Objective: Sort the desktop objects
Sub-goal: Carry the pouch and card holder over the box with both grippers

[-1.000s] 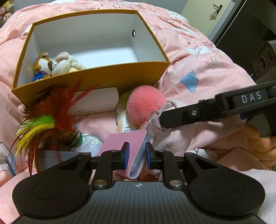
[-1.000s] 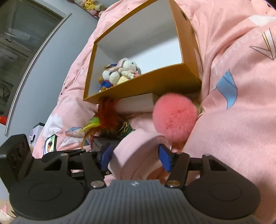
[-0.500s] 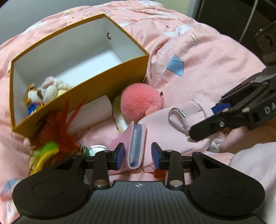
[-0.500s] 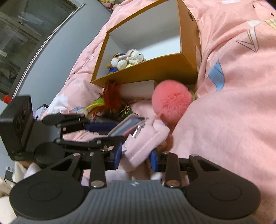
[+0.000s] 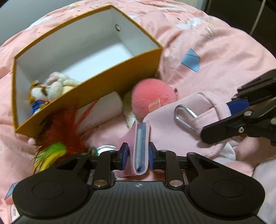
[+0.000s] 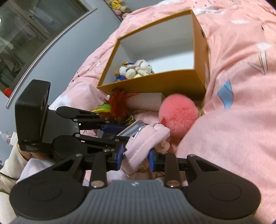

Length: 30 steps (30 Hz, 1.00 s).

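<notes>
Left hand-held gripper (image 5: 137, 153) closing around pink case (image 5: 140, 146), right hand-held gripper (image 6: 136, 157) closing on pouch (image 6: 146, 143), carabiner (image 5: 185, 118) clear only from left wrist, possibly clipped.

Pink pouch (image 6: 138, 148) between closing jaws

A bed with a pink quilt (image 6: 241, 129) printed with white and blue shapes fills both views. In the right wrist view a grey wall (image 6: 57, 56) rises at upper left beside a glass-fronted cabinet (image 6: 25, 34); small plush toys (image 6: 119, 8) sit at the top edge.
</notes>
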Each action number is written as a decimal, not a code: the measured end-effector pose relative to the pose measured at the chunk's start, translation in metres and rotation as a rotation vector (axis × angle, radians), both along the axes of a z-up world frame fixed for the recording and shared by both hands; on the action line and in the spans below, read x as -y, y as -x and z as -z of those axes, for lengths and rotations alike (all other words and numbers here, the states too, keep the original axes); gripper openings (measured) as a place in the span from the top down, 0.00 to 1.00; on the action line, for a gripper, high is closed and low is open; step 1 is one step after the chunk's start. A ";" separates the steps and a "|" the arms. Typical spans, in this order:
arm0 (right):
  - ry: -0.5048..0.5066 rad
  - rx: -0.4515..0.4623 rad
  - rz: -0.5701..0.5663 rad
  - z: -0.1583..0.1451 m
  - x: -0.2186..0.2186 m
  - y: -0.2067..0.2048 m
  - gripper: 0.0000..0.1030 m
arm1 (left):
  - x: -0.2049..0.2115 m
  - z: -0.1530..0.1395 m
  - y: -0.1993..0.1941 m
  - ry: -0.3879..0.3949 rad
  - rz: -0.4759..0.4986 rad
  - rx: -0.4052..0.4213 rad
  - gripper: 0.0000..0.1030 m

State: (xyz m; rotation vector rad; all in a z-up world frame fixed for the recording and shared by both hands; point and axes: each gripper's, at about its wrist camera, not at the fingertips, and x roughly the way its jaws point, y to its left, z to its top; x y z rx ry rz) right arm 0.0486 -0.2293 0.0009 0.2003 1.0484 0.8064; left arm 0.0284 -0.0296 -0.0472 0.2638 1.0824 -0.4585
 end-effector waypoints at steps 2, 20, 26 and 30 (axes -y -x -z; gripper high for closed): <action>0.001 0.024 -0.004 -0.003 0.000 0.001 0.74 | -0.008 -0.004 0.002 0.000 -0.031 0.017 0.77; 0.007 0.087 0.010 -0.008 -0.017 -0.007 0.79 | -0.035 -0.027 0.011 0.117 -0.188 0.079 0.80; -0.007 0.185 0.014 -0.040 -0.017 -0.002 0.79 | -0.037 -0.061 0.018 0.181 -0.208 0.175 0.80; -0.013 0.269 0.013 -0.066 -0.017 0.000 0.79 | -0.042 -0.086 0.015 0.229 -0.232 0.230 0.80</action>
